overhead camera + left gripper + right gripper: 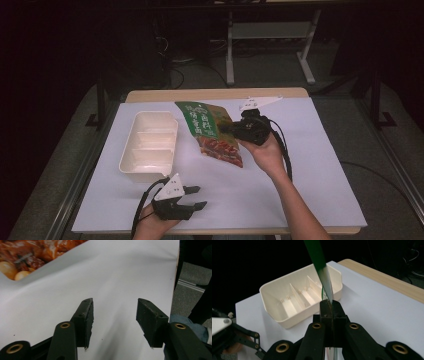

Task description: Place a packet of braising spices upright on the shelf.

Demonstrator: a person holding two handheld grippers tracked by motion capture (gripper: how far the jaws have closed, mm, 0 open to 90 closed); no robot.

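Right gripper (226, 128) clamped on one edge of the snack pouch (210, 131); jaws pressed together on the thin green-and-silver edge, which the right gripper view shows running up from between them (325, 282). Pouch raised off the table (310, 165), slanting, its printed face (green top, reddish food picture at the lower end) turned up toward the high view. Beyond the pouch from this gripper, just beside it, sits the cream divided tray (149, 145), its compartments bare.

Left gripper (196, 197) low over the near edge of the table, jaws apart, nothing between them; white table surface shows through the gap in the left gripper view (115, 315). Pouch's lower end lies ahead of it and off to one side, well apart. Tray just ahead of it, not touching.
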